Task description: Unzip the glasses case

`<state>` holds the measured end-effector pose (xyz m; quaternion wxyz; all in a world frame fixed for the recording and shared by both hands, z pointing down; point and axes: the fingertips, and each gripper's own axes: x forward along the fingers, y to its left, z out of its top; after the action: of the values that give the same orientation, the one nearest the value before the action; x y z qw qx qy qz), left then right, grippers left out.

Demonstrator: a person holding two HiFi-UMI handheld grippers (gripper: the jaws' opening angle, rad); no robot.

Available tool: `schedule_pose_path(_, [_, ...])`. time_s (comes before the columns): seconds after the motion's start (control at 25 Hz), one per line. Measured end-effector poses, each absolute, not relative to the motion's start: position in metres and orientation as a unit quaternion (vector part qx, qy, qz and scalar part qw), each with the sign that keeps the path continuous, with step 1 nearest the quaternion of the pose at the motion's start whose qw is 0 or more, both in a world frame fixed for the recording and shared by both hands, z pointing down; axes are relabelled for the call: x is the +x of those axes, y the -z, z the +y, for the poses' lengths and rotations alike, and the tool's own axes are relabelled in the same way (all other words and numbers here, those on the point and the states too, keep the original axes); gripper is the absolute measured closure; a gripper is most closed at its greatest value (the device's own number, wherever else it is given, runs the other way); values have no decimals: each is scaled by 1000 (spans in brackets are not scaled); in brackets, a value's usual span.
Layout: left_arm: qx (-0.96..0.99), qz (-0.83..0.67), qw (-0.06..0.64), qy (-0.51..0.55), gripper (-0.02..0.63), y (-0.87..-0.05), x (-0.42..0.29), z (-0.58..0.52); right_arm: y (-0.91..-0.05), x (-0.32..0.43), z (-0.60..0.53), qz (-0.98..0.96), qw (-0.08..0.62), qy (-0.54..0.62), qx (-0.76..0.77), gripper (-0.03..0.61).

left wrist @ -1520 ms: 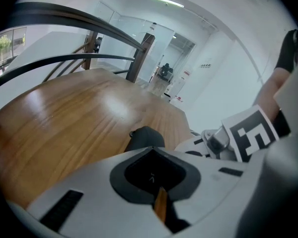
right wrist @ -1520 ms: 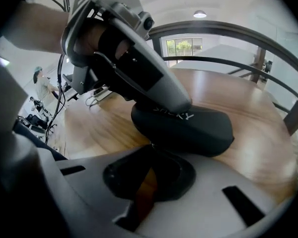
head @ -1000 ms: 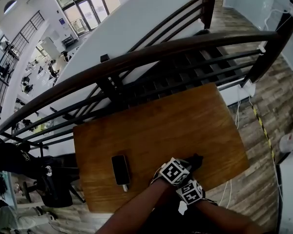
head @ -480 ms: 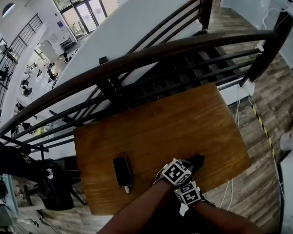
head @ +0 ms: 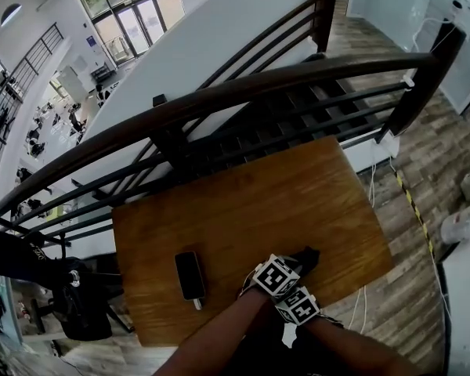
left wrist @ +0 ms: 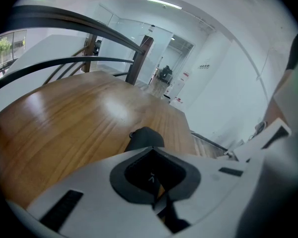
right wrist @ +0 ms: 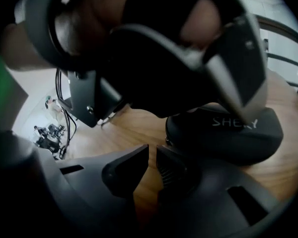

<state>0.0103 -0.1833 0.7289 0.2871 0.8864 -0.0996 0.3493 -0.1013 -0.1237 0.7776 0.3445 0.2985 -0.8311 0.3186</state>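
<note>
At the near edge of the brown, glossy wooden table (head: pixel 258 202), the right gripper (right wrist: pixel 152 155) hangs lowest in the head view. Its two dark ribbed jaws stand a thin slit apart, with only bare wood showing in the gap and nothing caught between them. Their tips sit just beside the left end of the black oval zipped glasses case (right wrist: pixel 228 138). The case lies flat on the table close to its near edge, toward the right corner. It has a smooth, matte, domed shell with pale lettering across its side, only partly readable. A small dark nub sticks out at the end nearest the right jaws, but whether that is the zip pull cannot be told. The left gripper (left wrist: pixel 151 152), with its marker cube on top, sits just beyond the right one over the same edge of the table. It reaches over the case from above, and its white jaws with dark pads are closed together on the near end of the case. The rounded far end of the case pokes out past the jaw tips. A flat black rectangular phone (head: pixel 189 275) lies on the table well to the left of the case. Beyond the far edge of the table runs a dark curved stair railing with black bars (head: pixel 219 92).
</note>
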Motion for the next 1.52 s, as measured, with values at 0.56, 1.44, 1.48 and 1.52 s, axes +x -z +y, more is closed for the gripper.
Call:
schedule_pose_path(0.56, [916,-319,210,-122,609,-606,-49,-176,-660,15,-87,-859,245,-272,358,550])
schedule_pose_path(1.44, [797,-597,82,40,609,-401,-25,91,-427,174,45,-924,16,-98,370,580])
schedule_pose_path(1.48, [795,-600,81,42,609,-402,-28,95,-427,172,49,-925,14,-97,368,580])
schedule_pose_path(1.52, [793,-602,82,43,609,-403,-30,98,-428,171,54,-925,14,-98,366,580])
